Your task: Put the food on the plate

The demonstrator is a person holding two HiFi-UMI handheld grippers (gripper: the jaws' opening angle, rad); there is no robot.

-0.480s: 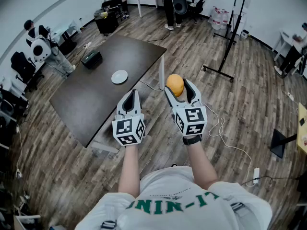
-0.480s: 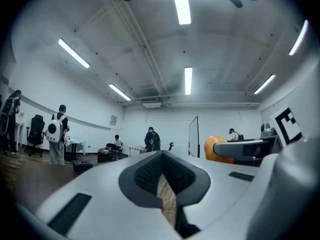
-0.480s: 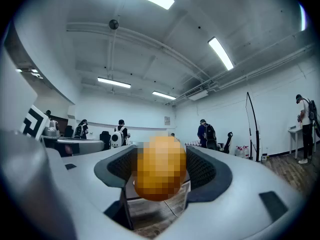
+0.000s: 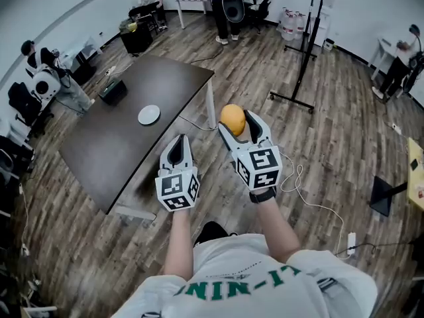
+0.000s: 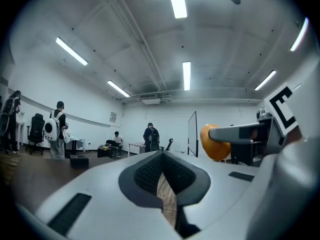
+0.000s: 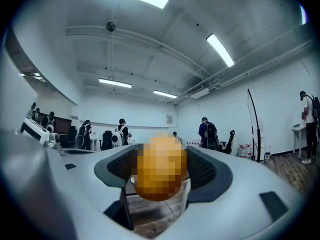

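A round orange piece of food [image 4: 232, 118] sits between the jaws of my right gripper [image 4: 237, 122], which is shut on it, held in the air over the wooden floor, right of the table's near corner. The same food [image 6: 160, 169] fills the gap between the dark pads in the right gripper view. My left gripper [image 4: 177, 146] hovers beside it, shut and empty; its pads [image 5: 150, 171] meet in the left gripper view, where the food [image 5: 215, 143] shows at the right. A small white plate [image 4: 149, 114] lies on the dark table [image 4: 106, 151], ahead and to the left.
A black box [image 4: 112, 91] rests on the table's far end. A black stand [image 4: 301, 65] rises ahead on the right, and a white cable [image 4: 298, 177] trails on the floor. Several people and office chairs are along the far walls.
In the head view the table and plate have shifted left and slightly nearer. Both grippers sit a little further left; the right one still grips the food.
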